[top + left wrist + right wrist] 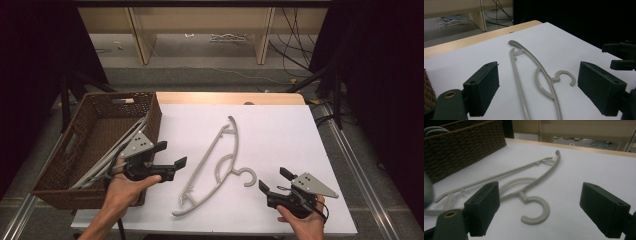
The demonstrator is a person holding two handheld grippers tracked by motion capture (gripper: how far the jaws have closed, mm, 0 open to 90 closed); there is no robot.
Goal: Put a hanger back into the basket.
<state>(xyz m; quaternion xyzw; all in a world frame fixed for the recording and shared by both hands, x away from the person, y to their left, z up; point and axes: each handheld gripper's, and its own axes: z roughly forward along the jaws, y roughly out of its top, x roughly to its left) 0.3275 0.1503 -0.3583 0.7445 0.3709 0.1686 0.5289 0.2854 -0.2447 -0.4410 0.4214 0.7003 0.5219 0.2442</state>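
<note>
A grey plastic hanger [205,161] lies flat on the white table top [280,135], its hook toward the near right. My left gripper [172,154] hovers open just left of the hanger, beside the basket's near right corner. My right gripper [273,179] is open and low, right of the hook. In the left gripper view the jaws [538,75] stand wide apart, with the hanger [554,79] ahead on the table and the right gripper [621,55] at the right edge. The right gripper view has its jaws [540,192] wide open, the hanger's hook [547,207] lying between them.
A brown wicker basket [155,115] stands at the table's left and holds several grey hangers [107,160]; it rises at the left in the right gripper view [461,145]. Wooden shelving [140,40], floor cables and black curtains lie beyond the table.
</note>
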